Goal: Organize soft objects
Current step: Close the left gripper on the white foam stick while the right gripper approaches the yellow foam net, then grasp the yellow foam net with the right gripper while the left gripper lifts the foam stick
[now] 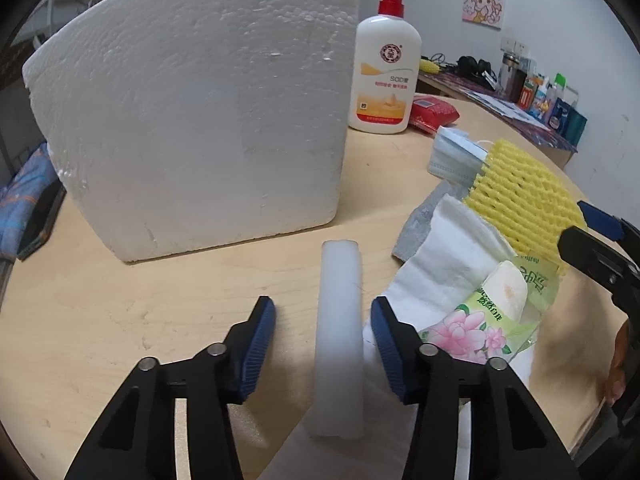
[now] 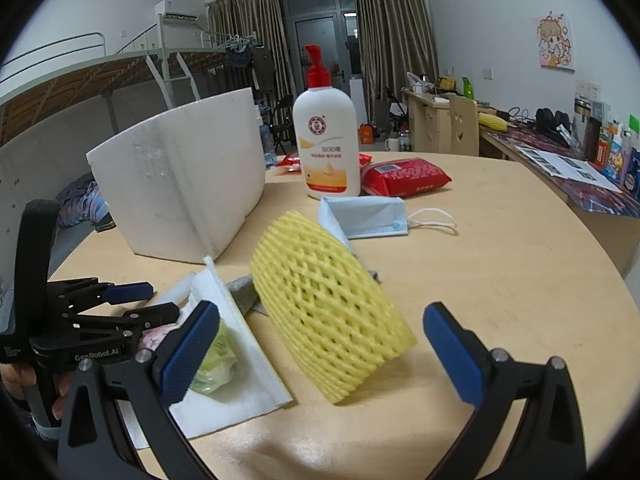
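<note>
A white foam bar [image 1: 340, 336] lies flat on the round wooden table [image 1: 120, 312]. Its long side runs straight away from the left tool [image 1: 323, 344], toward the big foam box [image 1: 192, 112]. The far end of the bar points at the box but does not touch it. The left tool is open wide, with one blue finger on each side of the bar. The fingers [image 1: 258, 350] are near the bar but not squeezing it, and the tool holds nothing.

Just to the right of the bar is a heap of soft things. A white foam sheet [image 1: 452, 256] lies there with a green flowered pack [image 1: 504, 312] on top of it. A bit of grey foam [image 1: 416, 220] sticks out from under the heap.

A yellow foam net [image 2: 328, 308] rests on the table next to the sheet. It is tipped, with its far end up high and its near end down by the right tool [image 2: 320, 356]. The right tool is open wide around the near end of the net and holds nothing.

Behind the net lies a blue mask [image 2: 368, 216]. Farther back stand a lotion bottle [image 2: 326, 144] and a red pack [image 2: 404, 176].
</note>
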Demonstrator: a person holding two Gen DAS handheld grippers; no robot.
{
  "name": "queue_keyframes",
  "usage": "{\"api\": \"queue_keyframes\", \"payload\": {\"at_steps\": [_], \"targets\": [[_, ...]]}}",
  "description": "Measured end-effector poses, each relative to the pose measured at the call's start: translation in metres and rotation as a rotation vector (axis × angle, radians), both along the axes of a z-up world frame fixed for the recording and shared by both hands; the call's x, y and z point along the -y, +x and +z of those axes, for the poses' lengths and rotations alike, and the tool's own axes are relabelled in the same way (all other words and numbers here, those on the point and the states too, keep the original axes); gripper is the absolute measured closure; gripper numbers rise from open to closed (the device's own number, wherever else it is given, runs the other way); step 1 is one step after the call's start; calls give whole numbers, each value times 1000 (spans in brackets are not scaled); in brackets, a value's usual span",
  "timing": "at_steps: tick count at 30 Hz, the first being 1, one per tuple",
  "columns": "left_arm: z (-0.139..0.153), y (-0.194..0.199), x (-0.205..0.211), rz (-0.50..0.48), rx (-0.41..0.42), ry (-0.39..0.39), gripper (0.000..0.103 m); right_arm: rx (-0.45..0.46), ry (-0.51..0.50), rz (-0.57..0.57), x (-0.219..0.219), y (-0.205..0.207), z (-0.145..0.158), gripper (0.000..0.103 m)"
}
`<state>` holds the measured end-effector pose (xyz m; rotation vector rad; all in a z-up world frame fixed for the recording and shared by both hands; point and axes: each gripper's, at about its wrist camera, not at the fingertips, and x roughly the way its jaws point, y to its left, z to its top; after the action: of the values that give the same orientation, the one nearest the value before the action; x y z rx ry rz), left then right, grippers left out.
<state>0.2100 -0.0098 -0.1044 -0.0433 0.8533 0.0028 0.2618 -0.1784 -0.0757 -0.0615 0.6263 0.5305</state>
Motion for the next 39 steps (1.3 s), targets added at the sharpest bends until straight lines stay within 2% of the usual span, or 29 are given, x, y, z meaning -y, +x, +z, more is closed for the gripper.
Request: {"api": "queue_keyframes", "payload": {"at_steps": [2, 8, 18, 19, 21, 23, 26, 27, 29, 39], "targets": [[0, 0, 2, -3, -1, 1, 57, -8, -3, -4, 1, 3, -1, 0], [0, 3, 6, -7, -1, 17, 81, -28, -17, -12, 2, 10, -5, 0], [3, 1, 3, -34, 11, -19, 88, -47, -44, -6, -3, 15, -10, 0], [2, 1, 4, -38, 9, -17, 88, -51, -50, -5, -4, 15, -10, 3], [2, 0, 5, -43, 12, -10, 88, -55, -57, -1, -5, 15, -12, 16], [3, -1, 5, -48, 15, -22, 88, -76, -51, 4, -4, 17, -14, 42], [4, -2, 4, -39, 23, -17, 88, -111, -43, 6, -3, 20, -19, 62], [4, -2, 3, -38, 23, -22, 88, -112, -37, 3, -2, 20, -19, 66], [5, -4, 3, -39, 30, -20, 88, -93, -32, 7, 0, 16, -17, 81], [21, -17, -3, -30, 83, -36, 88, -24, 59, 35, 8, -5, 7, 83]]}}
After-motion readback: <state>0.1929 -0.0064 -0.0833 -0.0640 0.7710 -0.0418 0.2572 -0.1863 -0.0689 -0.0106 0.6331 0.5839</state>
